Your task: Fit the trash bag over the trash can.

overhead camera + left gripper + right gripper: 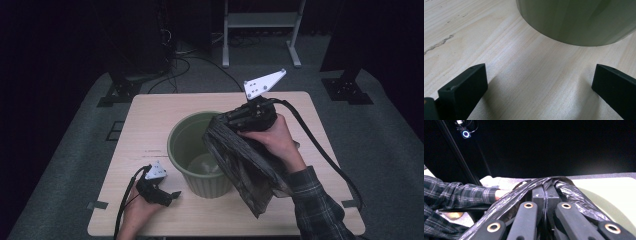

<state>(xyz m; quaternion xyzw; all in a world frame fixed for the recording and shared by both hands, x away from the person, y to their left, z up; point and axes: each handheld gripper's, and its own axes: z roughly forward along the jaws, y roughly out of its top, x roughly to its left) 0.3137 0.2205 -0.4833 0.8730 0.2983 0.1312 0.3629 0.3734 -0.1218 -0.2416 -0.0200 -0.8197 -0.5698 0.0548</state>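
Observation:
A pale green bin stands upright in the middle of the wooden table. My right gripper is raised over the bin's right rim and is shut on a black plastic bag, which hangs down past the bin's right side. In the right gripper view the bag is bunched between and over the closed jaws. My left gripper rests low on the table at the bin's front left. It is open, with bare wood between its fingers and the bin's wall just ahead.
The table's front edge runs close to the left hand. Beyond the far edge stand a white frame, a black stand and cables on grey carpet. A cable trails from the right gripper across the table's right side.

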